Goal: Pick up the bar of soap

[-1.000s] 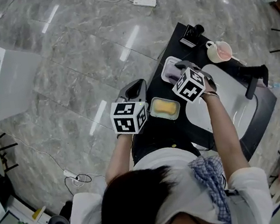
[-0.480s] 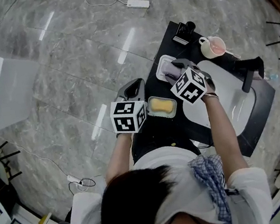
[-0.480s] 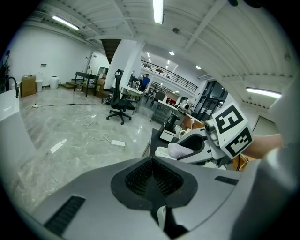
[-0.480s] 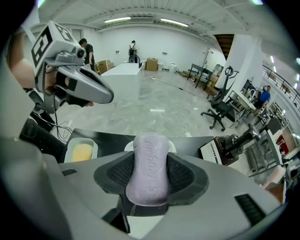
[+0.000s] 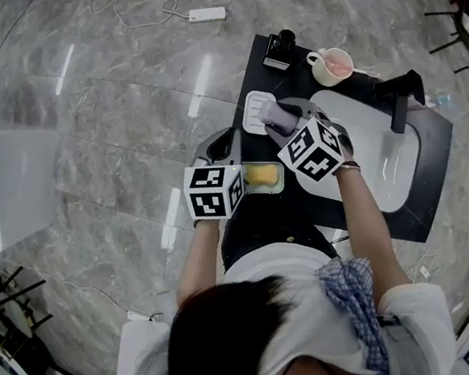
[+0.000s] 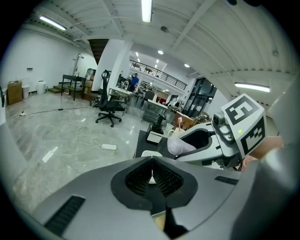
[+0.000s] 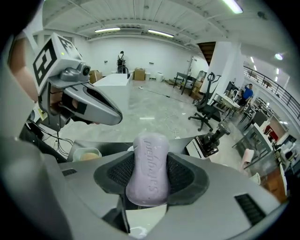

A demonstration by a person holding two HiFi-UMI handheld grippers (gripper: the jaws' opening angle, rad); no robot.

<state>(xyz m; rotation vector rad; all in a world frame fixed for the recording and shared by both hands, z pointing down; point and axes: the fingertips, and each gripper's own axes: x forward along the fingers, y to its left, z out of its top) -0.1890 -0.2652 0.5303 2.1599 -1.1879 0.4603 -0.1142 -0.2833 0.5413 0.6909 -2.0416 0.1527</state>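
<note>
The right tool (image 7: pixel 150 186) is clamped on the lilac soap (image 7: pixel 150 164), held above the tabletop (image 5: pixel 303 208). The left tool (image 6: pixel 151 174) is closed, empty.

Matt, waxy-smooth lilac oval soap bar (image 7: pixel 149 168), embossed; glossy polished grey marble floor (image 5: pixel 111 96); glossy white ceramic-looking basin (image 5: pixel 394 172).

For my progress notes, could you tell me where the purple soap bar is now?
The purple soap bar is clamped in the right tool, per the right gripper view; the head view puts it beside the white dish.
</note>
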